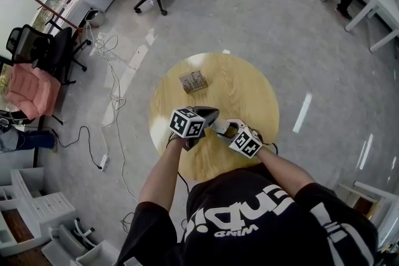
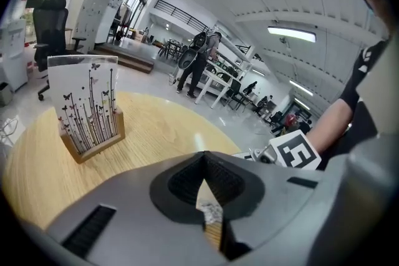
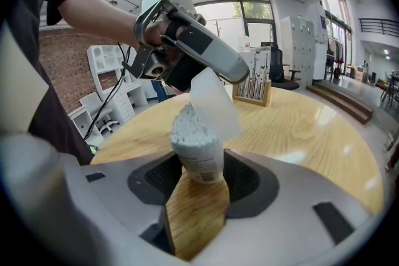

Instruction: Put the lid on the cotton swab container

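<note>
The right tool (image 3: 198,179) pinches the cotton swab container (image 3: 199,162) low on its body, one pad on each side. It holds it upright just over the counter (image 3: 299,128) at the near edge. The swabs (image 3: 189,126) stand packed, their heads rising above the rim. The left tool (image 3: 235,75) has its jaws pressed onto one edge of the translucent lid (image 3: 214,103). The lid hangs tilted over the far side of the swab heads, and I cannot tell whether it touches them. From its own view the left tool (image 2: 204,165) shows the lid only as what seems a pale sliver between near-closed jaws.

What could go wrong:
- **Tilted lid:** brought down at this angle, its lower edge would likely catch on the raised heads, bend swabs outward, or seat crooked.
- **Off-centre pressure:** the container tapers toward its base, so a push to one side may make it slide or rock in the right jaws.
- **Thin hold:** the lid is gripped by one edge only, so any resistance could twist it out of the pinch.
- **Crowding:** the two tools sit close together in the head view and could knock each other.

Count:
- two tools
- one container
- one lid
- swabs too many to number
- one counter
- one wooden stand (image 2: 90,110) with a butterfly panel, well apart toward the far side
</note>
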### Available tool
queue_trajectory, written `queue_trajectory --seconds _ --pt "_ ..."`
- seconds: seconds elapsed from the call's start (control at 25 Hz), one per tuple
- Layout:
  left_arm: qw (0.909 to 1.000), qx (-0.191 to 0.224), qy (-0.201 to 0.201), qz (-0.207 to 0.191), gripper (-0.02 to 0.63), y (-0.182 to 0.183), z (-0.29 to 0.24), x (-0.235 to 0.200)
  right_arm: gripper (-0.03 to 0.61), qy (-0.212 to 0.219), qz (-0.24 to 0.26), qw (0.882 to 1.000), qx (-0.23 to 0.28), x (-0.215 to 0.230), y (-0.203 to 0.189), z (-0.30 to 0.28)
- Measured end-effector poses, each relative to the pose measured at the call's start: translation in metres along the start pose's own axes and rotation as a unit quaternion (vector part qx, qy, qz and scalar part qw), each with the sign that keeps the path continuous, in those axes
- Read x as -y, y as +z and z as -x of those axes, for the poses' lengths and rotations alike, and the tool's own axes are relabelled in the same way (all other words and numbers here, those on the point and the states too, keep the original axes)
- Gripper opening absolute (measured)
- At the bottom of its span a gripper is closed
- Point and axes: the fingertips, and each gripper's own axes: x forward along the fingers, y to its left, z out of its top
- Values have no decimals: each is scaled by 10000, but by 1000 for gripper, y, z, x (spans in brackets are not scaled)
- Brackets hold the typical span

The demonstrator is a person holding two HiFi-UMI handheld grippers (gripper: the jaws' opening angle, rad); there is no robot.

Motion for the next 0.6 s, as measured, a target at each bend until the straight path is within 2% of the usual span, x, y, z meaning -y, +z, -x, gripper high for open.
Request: queue_trajectory --seconds 0.24,0.6 --pt "9984 177 455 -290 8 -6 13 11 201 -3 -38 10000 12 0 1 -1" --pt "9963 356 760 -207 8 -20 25 20 201 11 -67 10000 15 -1 0 -2"
